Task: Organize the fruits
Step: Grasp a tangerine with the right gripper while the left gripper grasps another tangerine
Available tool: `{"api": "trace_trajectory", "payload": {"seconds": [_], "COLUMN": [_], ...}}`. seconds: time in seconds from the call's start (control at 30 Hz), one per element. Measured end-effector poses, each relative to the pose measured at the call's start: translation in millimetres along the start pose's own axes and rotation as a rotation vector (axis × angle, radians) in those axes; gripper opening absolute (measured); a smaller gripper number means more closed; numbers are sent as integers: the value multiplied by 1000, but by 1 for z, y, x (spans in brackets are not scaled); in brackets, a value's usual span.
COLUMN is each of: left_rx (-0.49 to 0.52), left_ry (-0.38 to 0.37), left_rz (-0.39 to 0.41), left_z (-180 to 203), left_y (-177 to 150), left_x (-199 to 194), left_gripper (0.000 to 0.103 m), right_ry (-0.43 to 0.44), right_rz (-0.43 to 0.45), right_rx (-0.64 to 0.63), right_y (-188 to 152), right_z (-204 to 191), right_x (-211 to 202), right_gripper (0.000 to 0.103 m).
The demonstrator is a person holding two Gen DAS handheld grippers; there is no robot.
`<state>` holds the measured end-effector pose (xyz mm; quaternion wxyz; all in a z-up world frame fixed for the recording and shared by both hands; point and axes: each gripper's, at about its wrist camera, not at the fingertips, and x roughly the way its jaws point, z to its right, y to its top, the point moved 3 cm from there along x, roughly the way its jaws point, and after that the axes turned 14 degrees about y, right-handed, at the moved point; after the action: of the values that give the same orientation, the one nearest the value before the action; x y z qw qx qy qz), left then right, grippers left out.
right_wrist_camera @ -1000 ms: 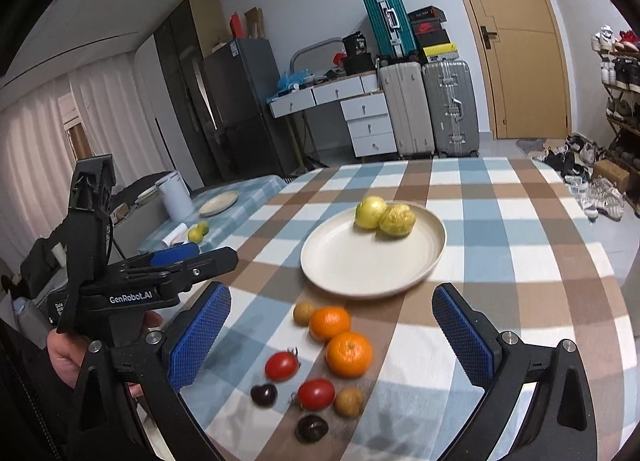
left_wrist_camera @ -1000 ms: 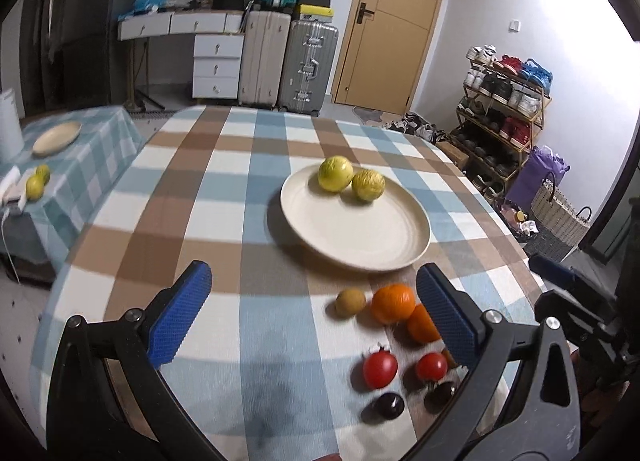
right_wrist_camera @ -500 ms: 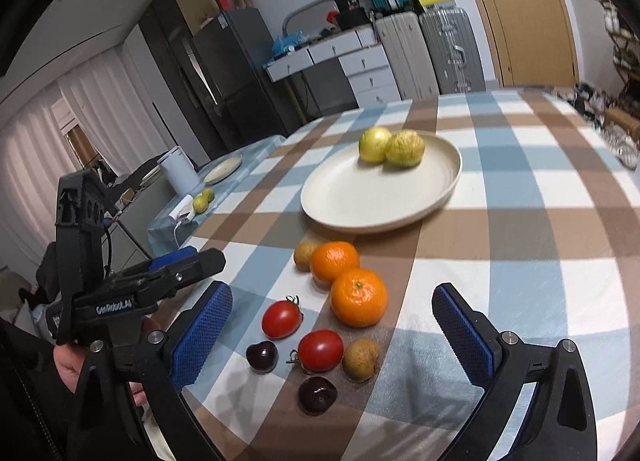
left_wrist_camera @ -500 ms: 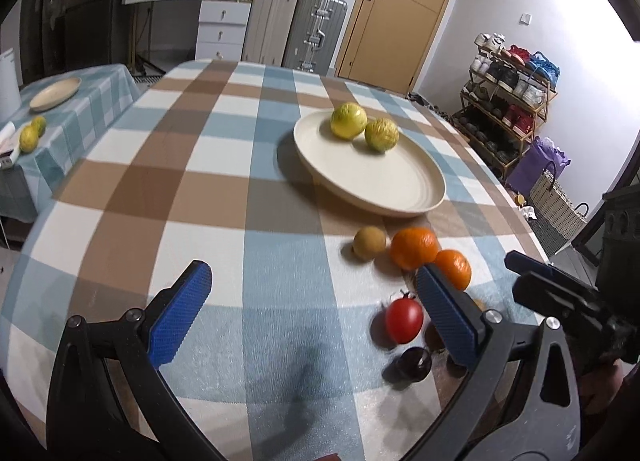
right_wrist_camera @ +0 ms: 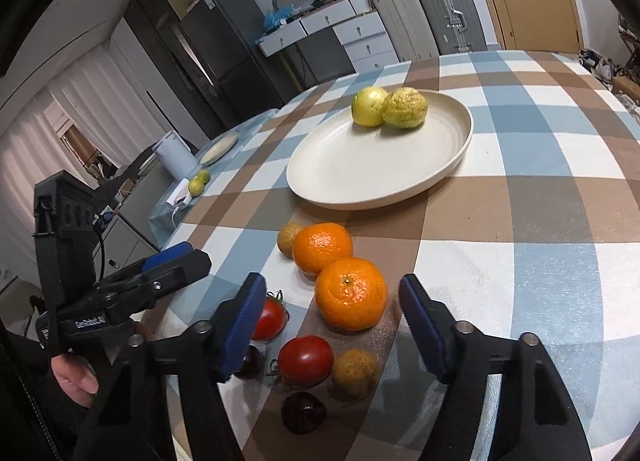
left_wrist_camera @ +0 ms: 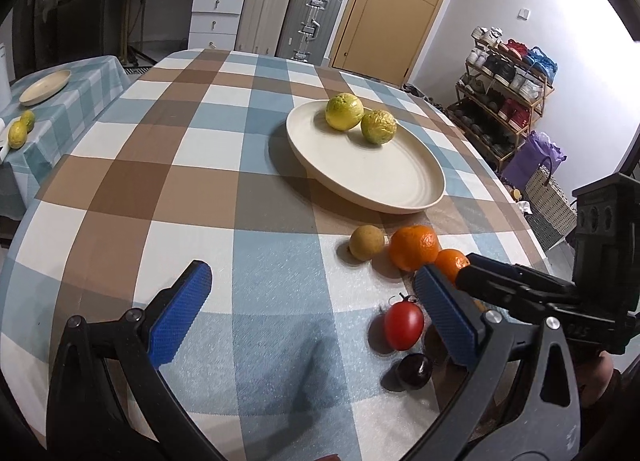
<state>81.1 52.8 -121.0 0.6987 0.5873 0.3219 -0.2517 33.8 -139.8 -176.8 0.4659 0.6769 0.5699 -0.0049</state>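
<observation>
A cream plate [right_wrist_camera: 344,181] [left_wrist_camera: 384,185] on the checked table holds two yellow-green fruits [right_wrist_camera: 386,107] [left_wrist_camera: 344,113]. In front of it lie two oranges, the near one [right_wrist_camera: 351,293] and the far one [right_wrist_camera: 322,247], two red tomatoes [right_wrist_camera: 306,359] [left_wrist_camera: 403,325], brown round fruits [right_wrist_camera: 354,373] [left_wrist_camera: 367,241] and dark cherries [right_wrist_camera: 303,412]. My right gripper [right_wrist_camera: 334,321] is open, its jaws standing either side of the near orange without touching. My left gripper [left_wrist_camera: 312,313] is open and empty, low over the cloth left of the fruit group.
A side table [left_wrist_camera: 60,101] at the left carries a wooden plate and two lemons [left_wrist_camera: 18,133]. Suitcases [left_wrist_camera: 288,17], drawers and a door stand behind. A shoe rack [left_wrist_camera: 504,89] is at the right.
Both grippers have moved forward and down towards the loose fruit. The right gripper's jaws have narrowed and now bracket the near orange.
</observation>
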Motion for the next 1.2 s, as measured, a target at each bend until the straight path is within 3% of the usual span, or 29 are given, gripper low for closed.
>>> {"api": "trace_trajectory", "payload": {"seconds": [0.23, 0.73, 1.0, 1.2], "left_rx": [3, 18, 101, 159], "left_ry": [-12, -26, -94, -87], "left_rz": [-17, -43, -89, -124], "left_z": [3, 14, 54, 85], "left_y": [3, 9, 11, 9], "left_x": [4, 8, 11, 18], "left_gripper": [102, 102, 102, 102], "right_ry": [-18, -6, -14, -24], "right_rz": [-39, 44, 89, 121], "right_rx": [35, 65, 54, 58], "right_y": [0, 1, 0, 2], "right_z": [11, 20, 24, 31], "right_x": [8, -14, -35, -51], "right_gripper": [44, 41, 41, 41]}}
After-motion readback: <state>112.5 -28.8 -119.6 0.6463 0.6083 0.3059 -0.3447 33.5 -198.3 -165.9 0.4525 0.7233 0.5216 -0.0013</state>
